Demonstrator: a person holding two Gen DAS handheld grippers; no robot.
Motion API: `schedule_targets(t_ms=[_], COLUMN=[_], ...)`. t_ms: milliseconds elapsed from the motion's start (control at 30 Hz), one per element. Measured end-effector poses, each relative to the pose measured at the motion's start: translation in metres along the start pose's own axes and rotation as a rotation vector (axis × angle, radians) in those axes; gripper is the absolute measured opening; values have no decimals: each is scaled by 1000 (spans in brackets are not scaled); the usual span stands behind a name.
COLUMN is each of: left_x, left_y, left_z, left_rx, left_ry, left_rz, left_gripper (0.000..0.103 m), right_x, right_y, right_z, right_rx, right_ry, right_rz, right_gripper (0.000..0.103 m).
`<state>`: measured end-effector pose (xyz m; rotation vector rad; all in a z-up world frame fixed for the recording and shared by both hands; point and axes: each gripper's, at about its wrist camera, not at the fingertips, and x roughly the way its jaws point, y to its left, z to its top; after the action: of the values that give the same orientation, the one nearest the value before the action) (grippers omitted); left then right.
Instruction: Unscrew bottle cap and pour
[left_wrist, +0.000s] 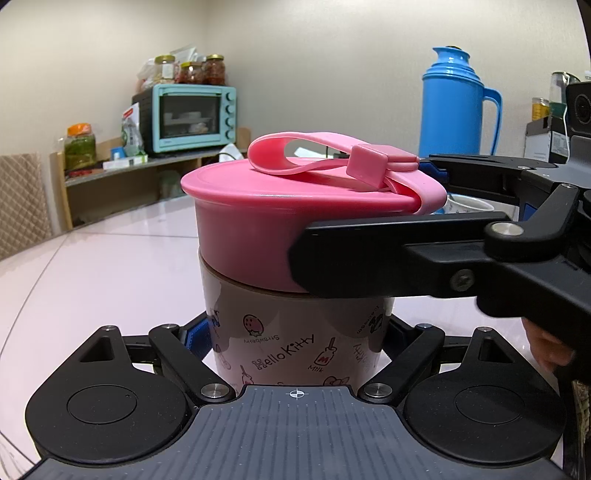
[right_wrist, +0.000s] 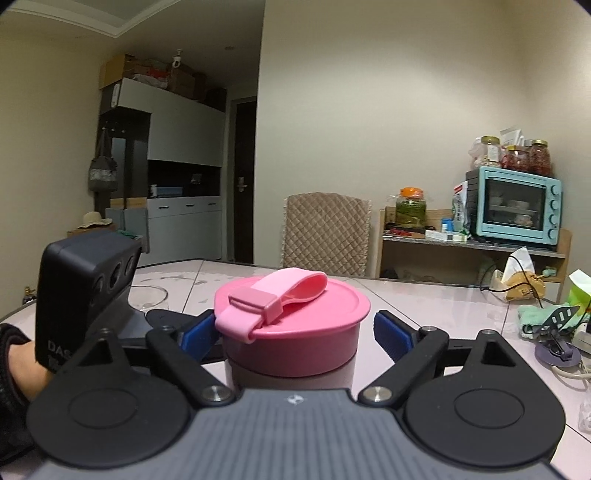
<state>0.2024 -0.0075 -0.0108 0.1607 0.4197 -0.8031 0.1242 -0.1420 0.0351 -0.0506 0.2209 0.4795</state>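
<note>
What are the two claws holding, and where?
The left claw squeezes the bottle around its printed body. The right claw sits open around the pink cap, with a gap at one pad, so it holds nothing.

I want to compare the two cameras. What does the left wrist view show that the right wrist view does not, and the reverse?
Only the left wrist view: the blue thermos, the Hello Kitty print on the bottle, and the left gripper clamped on it.

Only the right wrist view: a glass, the cabinets, and a gap between the right gripper's blue pad and the cap.

Both: the pink cap, the teal oven, the jars, the table.
</note>
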Motion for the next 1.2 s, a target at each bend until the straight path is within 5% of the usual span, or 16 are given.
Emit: schedule_targets(t_ms=[400,500,733,867,1000,1200], left_x=[0,1,1,1,1,2], left_y=[0,1,1,2,3,4], left_z=[0,0,-1,-1,-2,-3], left_rx=[-1,-2,6,2,3,3], left_ry=[0,0,0,0,-1,-1], left_rz=[-1,-1,2,1,1,1], left_gripper=[91,91,91,91,91,91], right_x=[4,4,20,28,23,2], right_y=[1,-12,-79,-91,-85,-61], right_z=[-4,-3,-1,6,13,12], right_rx=[5,-21,-58,-111,-124,-102], right_ry=[4,7,3,17,41,38], right_rz=[6,92,479,575,548,364], right_gripper=[85,85,84,85,86,91])
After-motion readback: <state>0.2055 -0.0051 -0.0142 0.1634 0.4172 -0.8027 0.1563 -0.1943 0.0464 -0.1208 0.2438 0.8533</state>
